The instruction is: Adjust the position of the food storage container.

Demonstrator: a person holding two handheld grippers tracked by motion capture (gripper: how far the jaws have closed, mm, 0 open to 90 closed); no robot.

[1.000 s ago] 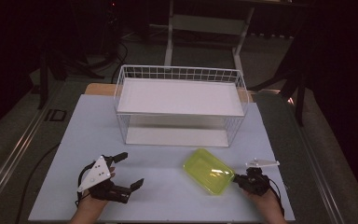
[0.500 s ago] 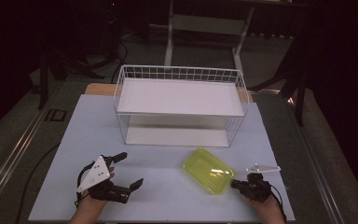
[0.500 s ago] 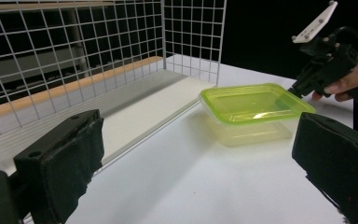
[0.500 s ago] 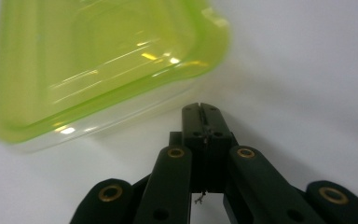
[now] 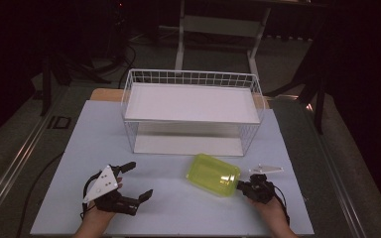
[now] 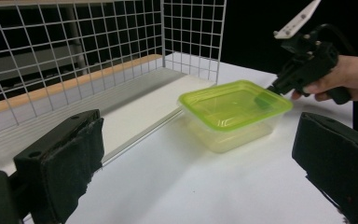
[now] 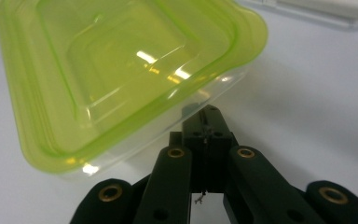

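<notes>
My right gripper point(image 5: 244, 187) has its jaws clenched together with nothing between them, and their tips touch the near rim of the yellow-green container point(image 5: 213, 174), just under the edge of its lid; in the right gripper view the closed jaws point(image 7: 204, 128) meet the clear wall of the container point(image 7: 121, 74) right at the corner of the lid. The container lies on the white bench point(image 5: 178, 208), directly ahead of my right jaws and well off to the side of my left ones. My left gripper point(image 5: 138, 181) rests with its jaws released and spread wide, nothing between them; in the left gripper view the container point(image 6: 235, 114) sits ahead of them, towards the right-hand jaw, with my right gripper point(image 6: 279, 86) pressing on its far edge. Beyond the container stands the white wire basket point(image 5: 191, 111), ahead of both pairs of jaws. I can read no brand or label on the container or the basket; beside the bench, on the floor point(image 5: 59, 122), the letters "ID" show.
</notes>
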